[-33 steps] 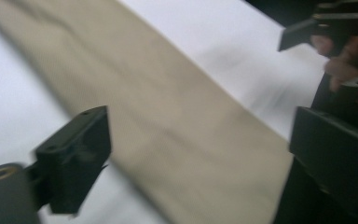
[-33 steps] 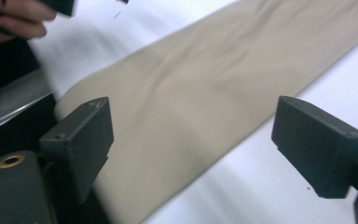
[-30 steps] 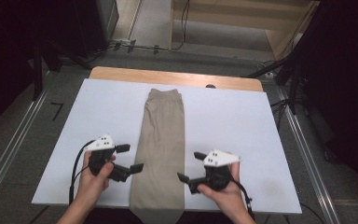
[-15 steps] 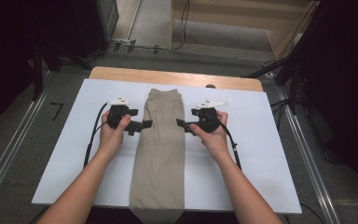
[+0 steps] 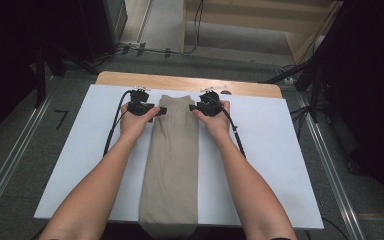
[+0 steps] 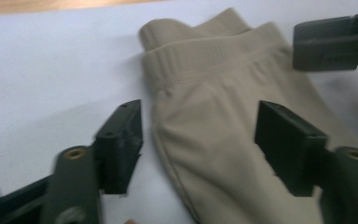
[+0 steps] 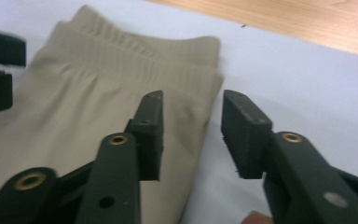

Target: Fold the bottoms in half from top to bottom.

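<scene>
The desk is a wooden one, and a large white sheet covers almost all of it, so the cloth lies on a clean, flat ground. On the middle of this sheet the folded beige trousers lie as a long narrow strip: the waistband is at the far end, and the other end hangs a little over the near edge. Both forearms of the person reach far forward, one along each side of the strip, probably because the waistband corners are the places to take for the next fold. The left gripper stands at the left edge of the cloth just below the waistband; one jaw is on the bare sheet and the other over the fabric, so the edge is between them, but the pads do not press it yet. The right gripper stands the same way at the right edge, with its gap narrower and also not clamped. The jaws of both have just been closing. Compared with one second ago, the hands were near the bottom of the strip, and now they are up at the far end.
</scene>
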Available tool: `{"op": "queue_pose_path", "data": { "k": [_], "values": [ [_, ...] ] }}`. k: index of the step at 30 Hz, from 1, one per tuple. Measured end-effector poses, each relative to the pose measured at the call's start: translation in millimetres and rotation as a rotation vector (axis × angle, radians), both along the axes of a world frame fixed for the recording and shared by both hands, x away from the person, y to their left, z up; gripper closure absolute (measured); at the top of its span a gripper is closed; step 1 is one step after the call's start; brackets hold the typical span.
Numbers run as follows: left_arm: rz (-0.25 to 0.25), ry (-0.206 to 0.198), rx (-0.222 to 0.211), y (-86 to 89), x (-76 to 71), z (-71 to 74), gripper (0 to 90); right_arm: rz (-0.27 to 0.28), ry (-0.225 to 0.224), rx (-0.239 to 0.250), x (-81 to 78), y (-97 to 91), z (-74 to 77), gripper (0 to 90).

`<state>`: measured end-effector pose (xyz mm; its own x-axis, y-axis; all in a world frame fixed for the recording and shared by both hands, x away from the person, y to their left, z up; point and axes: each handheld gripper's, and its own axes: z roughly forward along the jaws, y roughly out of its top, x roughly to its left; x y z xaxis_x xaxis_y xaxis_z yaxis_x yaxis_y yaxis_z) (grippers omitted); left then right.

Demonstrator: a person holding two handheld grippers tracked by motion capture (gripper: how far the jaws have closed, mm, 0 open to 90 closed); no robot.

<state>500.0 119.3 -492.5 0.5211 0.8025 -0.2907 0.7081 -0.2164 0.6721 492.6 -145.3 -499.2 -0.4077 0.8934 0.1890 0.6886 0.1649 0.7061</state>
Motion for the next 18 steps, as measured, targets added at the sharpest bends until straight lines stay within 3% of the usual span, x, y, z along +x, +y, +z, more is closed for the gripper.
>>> {"op": "queue_pose_path", "data": {
  "k": [2,3,6,8,11,14,18],
  "values": [
    [0.005,0.007,0.011,-2.9,1.9,-3.6,41.3,-0.01,0.048,0.005,9.1,1.9,-3.4,68.7],
    [0.008,0.001,0.036,-4.9,2.1,-4.5,43.4,0.009,0.054,0.002,11.7,3.1,-4.8,73.8],
    [0.023,-0.006,0.073,-6.8,3.3,-5.3,48.6,0.036,0.018,-0.036,12.4,7.3,-2.4,83.6],
    [0.046,-0.004,0.075,-5.9,4.3,-5.4,51.9,0.044,-0.023,-0.048,11.8,7.7,2.2,83.9],
    [0.069,-0.002,0.079,-6.8,4.2,-5.4,55.4,0.057,-0.048,-0.065,15.8,9.3,5.8,84.3],
    [0.094,0.014,0.085,-9.8,3.8,-3.6,56.1,0.08,-0.049,-0.095,27.7,12.6,4.6,84.6],
    [0.099,0.003,0.107,-10.5,6.5,-3.4,54.7,0.043,-0.028,-0.098,38.3,14.0,-0.6,84.0]
  ]
}}
